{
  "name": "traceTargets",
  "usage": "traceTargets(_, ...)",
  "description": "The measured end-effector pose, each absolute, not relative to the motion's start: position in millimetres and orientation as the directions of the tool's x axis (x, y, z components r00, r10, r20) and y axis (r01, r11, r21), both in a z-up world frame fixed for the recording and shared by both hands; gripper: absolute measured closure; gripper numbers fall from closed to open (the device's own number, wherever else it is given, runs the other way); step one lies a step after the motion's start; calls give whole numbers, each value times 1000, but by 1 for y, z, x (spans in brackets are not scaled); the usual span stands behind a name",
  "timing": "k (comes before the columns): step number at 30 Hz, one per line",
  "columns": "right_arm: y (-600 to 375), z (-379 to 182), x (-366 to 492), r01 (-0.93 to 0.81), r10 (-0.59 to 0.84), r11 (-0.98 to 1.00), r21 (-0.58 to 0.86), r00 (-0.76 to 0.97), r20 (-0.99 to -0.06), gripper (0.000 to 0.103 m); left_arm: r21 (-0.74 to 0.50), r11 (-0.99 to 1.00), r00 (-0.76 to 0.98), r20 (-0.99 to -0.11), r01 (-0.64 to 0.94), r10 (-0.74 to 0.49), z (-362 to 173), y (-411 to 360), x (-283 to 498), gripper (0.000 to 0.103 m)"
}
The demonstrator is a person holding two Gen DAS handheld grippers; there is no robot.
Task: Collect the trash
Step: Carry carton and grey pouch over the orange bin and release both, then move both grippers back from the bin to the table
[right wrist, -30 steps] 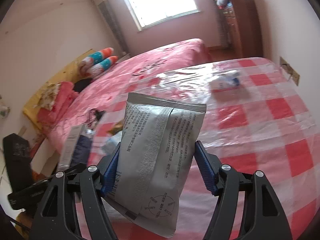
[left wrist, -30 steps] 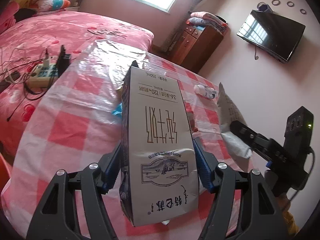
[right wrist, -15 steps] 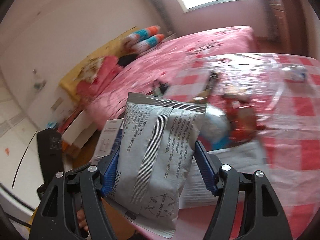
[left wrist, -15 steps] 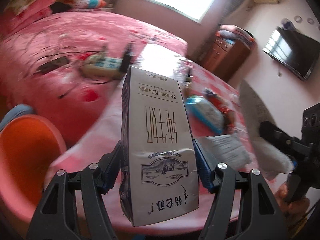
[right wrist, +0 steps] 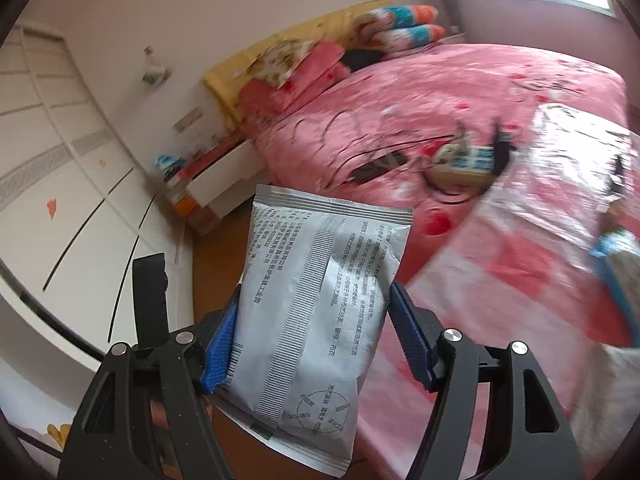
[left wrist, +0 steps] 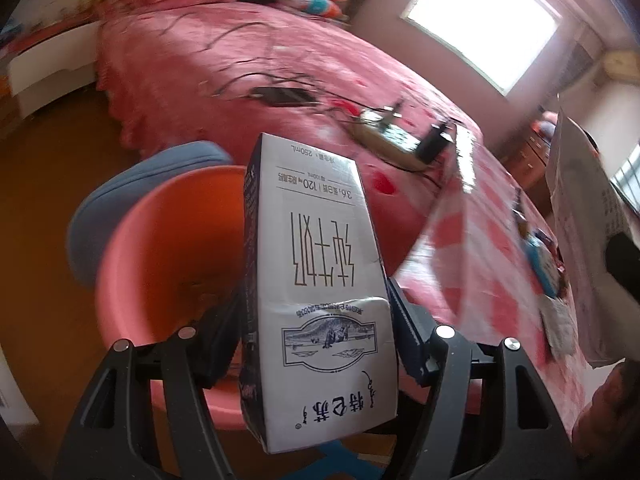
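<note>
The left gripper (left wrist: 316,332) points forward and downward, its two blue-padded fingers (left wrist: 406,330) pressed against the sides of a milk carton (left wrist: 320,280) clamped upright between them. The right gripper (right wrist: 310,340) also tilts downward, its blue pads (right wrist: 410,338) squeezing a silver pouch (right wrist: 316,316) from both sides. Part of the person's hand (left wrist: 600,420) shows at the lower right edge of the left wrist view.

Basin (left wrist: 168,248) on the floor before the bed (left wrist: 240,72) — table (left wrist: 472,272) to its right. Milk carton (left wrist: 320,300) in front of the basin. Power strip (left wrist: 392,136) on the bed — pillows (right wrist: 400,26) at its far end.
</note>
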State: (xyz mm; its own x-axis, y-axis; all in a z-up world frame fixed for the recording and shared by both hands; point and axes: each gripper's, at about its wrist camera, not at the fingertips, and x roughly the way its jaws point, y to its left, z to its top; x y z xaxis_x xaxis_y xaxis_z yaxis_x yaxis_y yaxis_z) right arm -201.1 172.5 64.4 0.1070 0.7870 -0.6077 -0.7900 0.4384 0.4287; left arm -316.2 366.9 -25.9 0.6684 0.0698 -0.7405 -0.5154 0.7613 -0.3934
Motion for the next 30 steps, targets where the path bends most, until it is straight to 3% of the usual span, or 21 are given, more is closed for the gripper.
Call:
traceTargets(8, 253, 37, -208, -820, 759, 388, 420, 26, -650, 30, -380, 707, 638, -759, -597, 130, -51, 400, -335, 35)
traceTargets(9, 260, 31, -206, -814, 744, 410, 412, 37, -668, 21, -372, 699, 627, -767, -611, 140, -55, 404, -336, 30)
traceTargets(11, 265, 21, -201, -784, 725, 447, 430, 36, -687, 14, -352, 677, 596, -787, -646, 160, -62, 411, -337, 22)
traceTargets(19, 218, 21, -177, -694, 745, 535, 482, 118, -656, 12, -340, 701, 615, -768, -627, 177, -64, 411, -341, 18)
traceTargets(30, 146, 50, -191, -756, 756, 560, 339, 299, -582, 5, -336, 762, 706, -675, -554, 215, -41, 392, -343, 17)
